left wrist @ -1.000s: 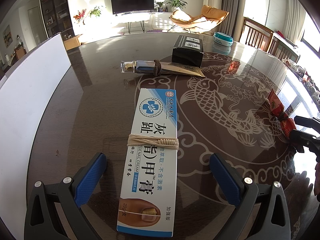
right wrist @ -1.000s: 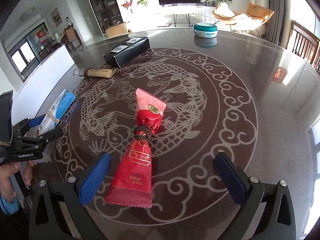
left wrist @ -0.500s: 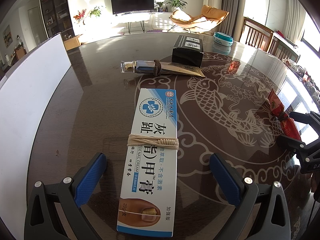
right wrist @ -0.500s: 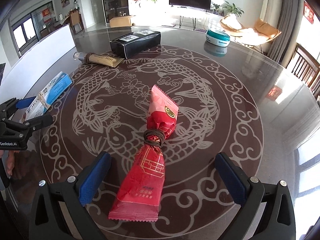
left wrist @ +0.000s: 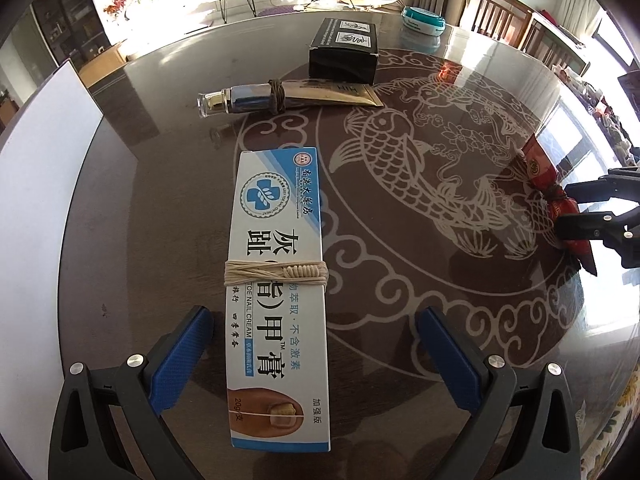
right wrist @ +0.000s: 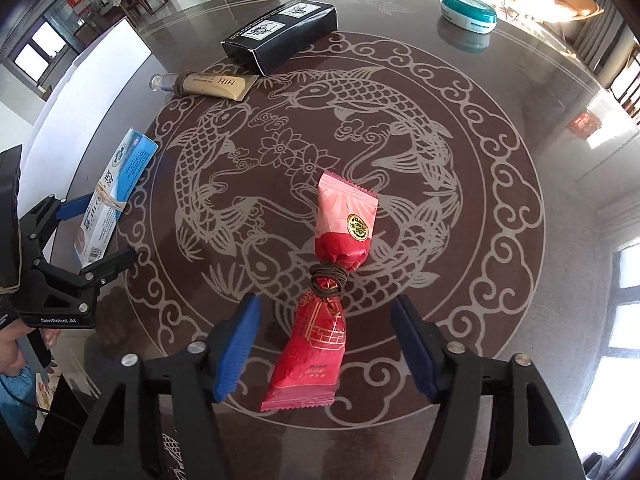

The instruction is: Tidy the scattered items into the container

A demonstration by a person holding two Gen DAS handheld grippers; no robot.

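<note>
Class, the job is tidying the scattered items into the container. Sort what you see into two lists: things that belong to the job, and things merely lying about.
Job:
nail cream box
red packet
tube
black box

Lying about:
teal tin
table
white board

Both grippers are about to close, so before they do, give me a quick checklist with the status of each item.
1. Blue-and-white cream box centred between the left gripper fingers: ok.
2. Left pads touching the box: not ok, gaps both sides; its jaws have just been closing.
3. Red snack packet between the right gripper fingers: ok.
4. Right pads pressing the packet: not ok, gaps remain; its jaws have just been closing.
5. Container within reach: cannot tell.
</note>
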